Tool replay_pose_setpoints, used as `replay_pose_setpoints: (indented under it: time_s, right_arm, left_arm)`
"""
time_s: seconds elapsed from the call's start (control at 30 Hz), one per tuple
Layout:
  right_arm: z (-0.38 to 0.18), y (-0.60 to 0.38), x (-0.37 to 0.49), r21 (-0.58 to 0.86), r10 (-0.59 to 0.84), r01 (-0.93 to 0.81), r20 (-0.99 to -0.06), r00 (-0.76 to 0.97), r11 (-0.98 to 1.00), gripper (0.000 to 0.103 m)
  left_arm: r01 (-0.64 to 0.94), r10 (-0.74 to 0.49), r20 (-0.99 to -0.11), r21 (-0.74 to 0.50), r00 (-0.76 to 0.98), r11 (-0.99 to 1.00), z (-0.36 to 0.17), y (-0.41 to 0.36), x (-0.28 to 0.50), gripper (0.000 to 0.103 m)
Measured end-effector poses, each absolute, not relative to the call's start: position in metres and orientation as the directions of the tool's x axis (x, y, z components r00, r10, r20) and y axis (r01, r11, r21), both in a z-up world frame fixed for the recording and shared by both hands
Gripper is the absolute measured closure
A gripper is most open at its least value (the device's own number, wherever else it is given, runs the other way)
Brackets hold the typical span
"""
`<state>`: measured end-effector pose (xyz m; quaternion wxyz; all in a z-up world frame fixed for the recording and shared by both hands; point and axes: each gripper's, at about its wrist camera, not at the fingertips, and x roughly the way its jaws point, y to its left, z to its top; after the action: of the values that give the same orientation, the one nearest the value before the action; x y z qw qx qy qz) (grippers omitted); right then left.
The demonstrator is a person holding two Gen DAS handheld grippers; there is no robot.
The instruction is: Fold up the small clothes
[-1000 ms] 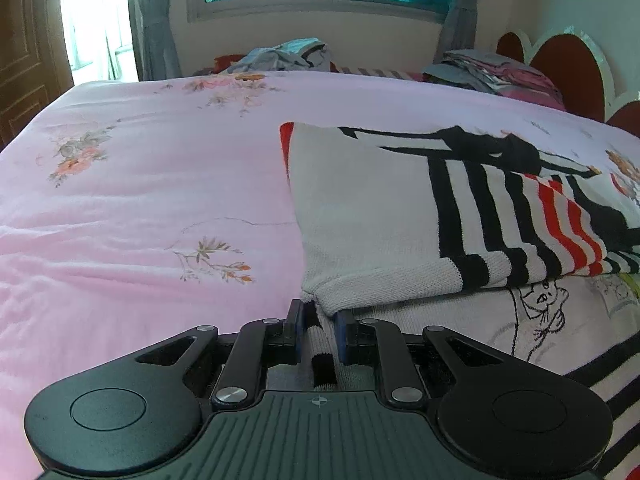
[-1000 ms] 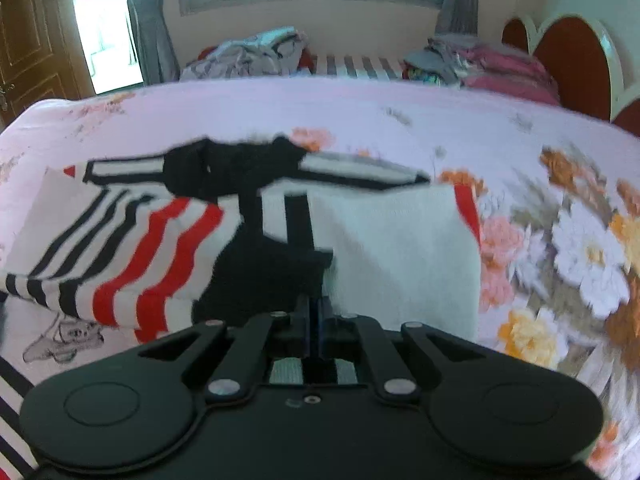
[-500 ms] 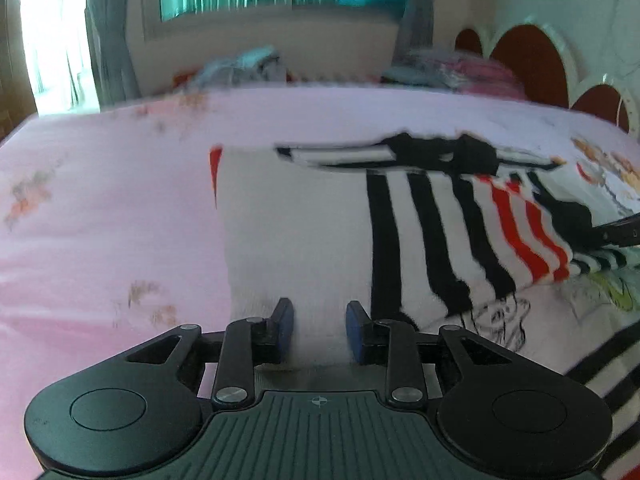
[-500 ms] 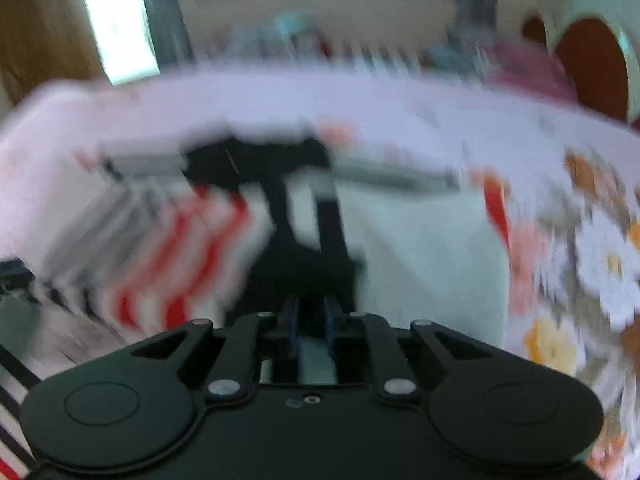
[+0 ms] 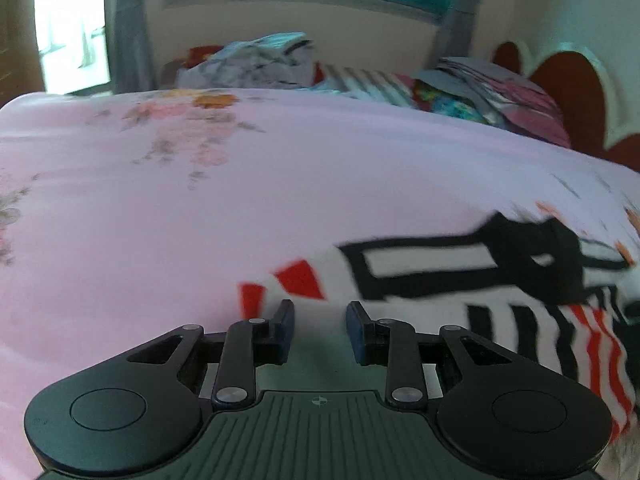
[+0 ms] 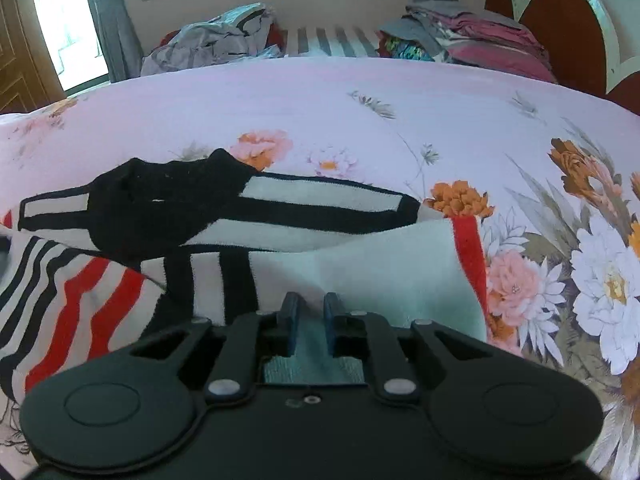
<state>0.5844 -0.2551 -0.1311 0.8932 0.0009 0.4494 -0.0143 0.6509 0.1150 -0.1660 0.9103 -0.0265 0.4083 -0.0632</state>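
A small knit sweater [image 6: 280, 256], white with black and red stripes and a black collar, lies folded over on the pink floral bedspread [image 6: 360, 96]. In the left wrist view the sweater [image 5: 460, 280] lies ahead and to the right, blurred. My left gripper [image 5: 320, 320] is open and empty over the sweater's left edge. My right gripper [image 6: 311, 310] is open a little, its fingers just apart over the sweater's pale folded panel, with cloth showing between them.
Piles of clothes [image 6: 216, 40] lie at the far edge of the bed below the window, with a folded stack [image 6: 472, 36] at the back right. A red headboard [image 6: 560, 28] stands at the right. The bedspread [image 5: 200, 200] stretches wide to the left.
Both grippers let go of the sweater and opened. The left gripper moved forward along the sweater toward its collar end; the folded half now lies flat.
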Motion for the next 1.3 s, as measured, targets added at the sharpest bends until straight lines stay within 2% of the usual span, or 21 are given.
replay_pose_setpoints:
  time_s: [0.03,0.1,0.13,0.2,0.33,0.37,0.4,0.43,0.63,0.73,0.8,0.87,0.9,0.97,1.03,1.07,1.1,1.17,1.2,1.3]
  right_arm:
    - [-0.125,-0.255,0.577,-0.005,-0.021,0.028,-0.792,0.610,1.000,0.081]
    - [-0.118,-0.256,0.561,0.030,0.006,0.028,-0.771,0.637,0.999,0.033]
    - [-0.117,-0.257,0.553,0.060,0.033,0.021,-0.770,0.637,0.998,0.033]
    - [-0.120,-0.258,0.546,0.132,0.095,0.017,-0.790,0.606,0.991,0.060]
    - [-0.134,-0.250,0.535,0.138,0.092,0.033,-0.803,0.589,0.990,0.057]
    - [-0.134,-0.247,0.534,0.138,0.096,0.025,-0.799,0.594,0.990,0.060]
    - [-0.133,-0.245,0.533,0.165,0.135,-0.003,-0.794,0.593,0.986,0.087]
    - [-0.132,-0.244,0.534,0.193,0.166,-0.016,-0.795,0.584,0.981,0.097]
    - [-0.108,-0.240,0.507,0.167,0.163,-0.051,-0.774,0.611,0.985,0.098]
    - [-0.121,-0.235,0.504,0.088,0.104,-0.056,-0.792,0.602,0.995,0.096]
    - [-0.130,-0.236,0.512,0.059,0.064,-0.028,-0.802,0.593,0.998,0.089]
    - [-0.116,-0.233,0.509,-0.009,-0.023,0.024,-0.754,0.656,1.000,0.080]
    - [-0.106,-0.229,0.504,-0.030,-0.043,0.030,-0.711,0.702,0.999,0.074]
    - [-0.102,-0.220,0.501,0.029,0.021,-0.002,-0.680,0.733,1.000,0.072]
    - [-0.117,-0.204,0.507,0.068,0.094,-0.065,-0.723,0.684,0.996,0.069]
    - [-0.127,-0.197,0.509,0.055,0.098,-0.087,-0.750,0.655,0.995,0.070]
    - [-0.138,-0.192,0.510,0.029,0.087,-0.101,-0.767,0.635,0.994,0.070]
    - [-0.136,-0.192,0.509,0.016,0.082,-0.108,-0.764,0.640,0.994,0.071]
    - [-0.129,-0.191,0.511,-0.001,0.065,-0.101,-0.765,0.641,0.995,0.080]
    - [-0.112,-0.183,0.524,0.017,0.099,-0.122,-0.701,0.706,0.992,0.085]
  left_arm:
    - [0.090,-0.143,-0.733,-0.112,0.665,0.990,-0.162,0.116,0.647,0.072]
    - [0.111,-0.155,-0.704,-0.108,0.693,0.988,-0.152,0.112,0.625,0.072]
    - [0.123,-0.165,-0.693,-0.111,0.702,0.986,-0.149,0.109,0.613,0.072]
    - [0.143,-0.202,-0.672,-0.143,0.713,0.979,-0.146,0.103,0.583,0.072]
    - [0.132,-0.191,-0.705,-0.139,0.683,0.982,-0.165,0.094,0.556,0.072]
    - [0.123,-0.173,-0.715,-0.122,0.677,0.985,-0.173,0.092,0.553,0.072]
    - [0.122,-0.172,-0.706,-0.121,0.687,0.985,-0.176,0.094,0.552,0.072]
    - [0.124,-0.170,-0.700,-0.117,0.694,0.985,-0.176,0.094,0.551,0.072]
    - [0.165,-0.190,-0.693,-0.103,0.695,0.981,-0.164,0.098,0.539,0.072]
    - [0.183,-0.162,-0.721,-0.050,0.673,0.982,-0.173,0.095,0.536,0.072]
    - [0.183,-0.153,-0.720,-0.037,0.677,0.982,-0.171,0.093,0.535,0.072]
    - [0.192,-0.161,-0.710,-0.037,0.686,0.981,-0.158,0.087,0.533,0.072]
    - [0.215,-0.206,-0.686,-0.073,0.698,0.974,-0.152,0.081,0.530,0.072]
    - [0.259,-0.256,-0.667,-0.097,0.700,0.961,-0.149,0.062,0.527,0.071]
    - [0.296,-0.283,-0.683,-0.103,0.673,0.950,-0.157,0.038,0.529,0.059]
    - [0.304,-0.292,-0.694,-0.109,0.658,0.946,-0.164,0.029,0.531,0.049]
    - [0.305,-0.279,-0.719,-0.097,0.637,0.947,-0.174,0.021,0.533,0.044]
    - [0.310,-0.266,-0.717,-0.073,0.644,0.948,-0.178,0.018,0.534,0.043]
    - [0.312,-0.273,-0.723,-0.083,0.635,0.947,-0.173,0.021,0.537,0.043]
    - [0.317,-0.267,-0.674,-0.052,0.688,0.947,-0.159,0.027,0.558,0.043]
